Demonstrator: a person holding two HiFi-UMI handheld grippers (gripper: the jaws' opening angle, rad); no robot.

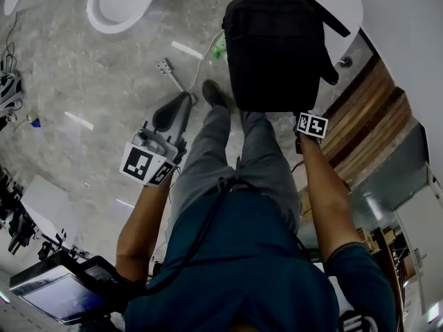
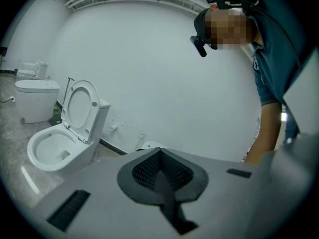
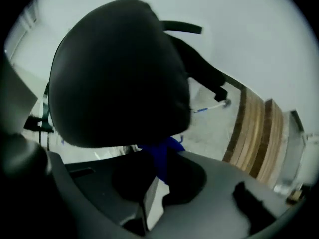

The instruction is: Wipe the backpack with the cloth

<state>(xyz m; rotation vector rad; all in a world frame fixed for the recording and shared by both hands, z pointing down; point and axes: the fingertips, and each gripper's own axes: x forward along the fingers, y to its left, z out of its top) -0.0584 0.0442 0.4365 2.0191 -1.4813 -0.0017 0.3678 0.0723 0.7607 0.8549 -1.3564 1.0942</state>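
Observation:
A black backpack (image 1: 277,47) stands upright in front of me, against a white wall; it fills the right gripper view (image 3: 117,78). What carries it is hidden. My right gripper (image 1: 304,115) is at the backpack's lower right corner, its tips hidden under the bag's bottom edge. In its own view the right gripper (image 3: 157,176) is shut on a blue cloth (image 3: 160,156), which touches the underside of the backpack. My left gripper (image 1: 173,113) hangs apart, lower left of the bag, over the floor. Its jaws (image 2: 162,178) are shut, with nothing between them.
A white toilet (image 1: 121,2) with its lid up (image 2: 60,143) stands to the left, and a second one (image 2: 35,98) sits farther off. Wooden slats (image 1: 367,116) run along the right wall. A white hose (image 1: 197,68) lies on the marble floor. A screen (image 1: 62,292) sits at bottom left.

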